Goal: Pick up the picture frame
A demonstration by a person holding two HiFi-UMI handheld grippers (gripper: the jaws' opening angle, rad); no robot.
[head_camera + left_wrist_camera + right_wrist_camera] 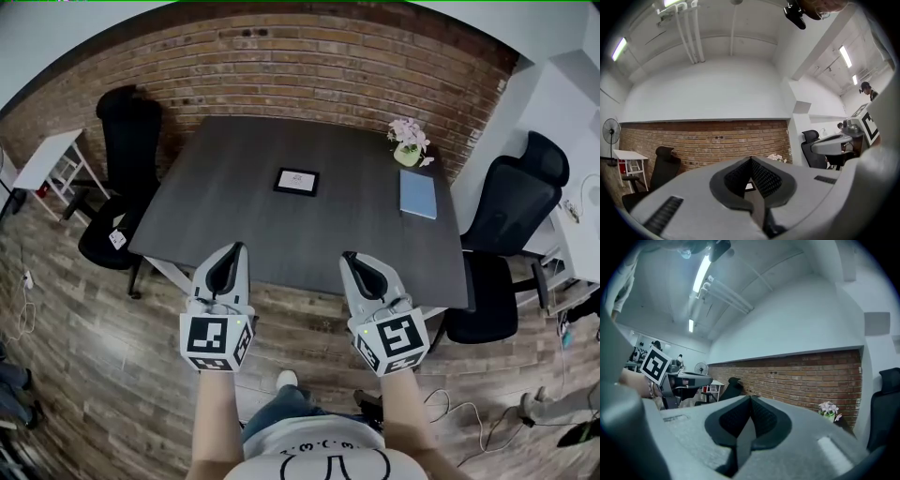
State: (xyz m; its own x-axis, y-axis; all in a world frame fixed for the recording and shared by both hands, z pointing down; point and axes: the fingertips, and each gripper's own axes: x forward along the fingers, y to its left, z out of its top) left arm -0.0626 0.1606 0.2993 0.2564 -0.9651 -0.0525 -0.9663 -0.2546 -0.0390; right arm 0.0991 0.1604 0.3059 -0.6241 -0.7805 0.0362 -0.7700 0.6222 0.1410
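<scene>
Brick wall (281, 56) backs the dark table (216, 225), and the picture frame (296, 181) lies flat near its middle, well apart from the flower pot (408, 148) and the blue book (418, 194) on the right side. I hold my left gripper (238, 249) and right gripper (348, 257) level and side by side at the table's near edge. Both have their jaws pressed together on nothing because, as I judge it, the frame is well beyond reach. What the frame shows is too small to read, and I cannot tell whether a stand sits under it. In the 2 gripper views my own jaws block most of the tabletop. The left gripper view gives what looks like a sliver of the frame, the right gripper view none.
</scene>
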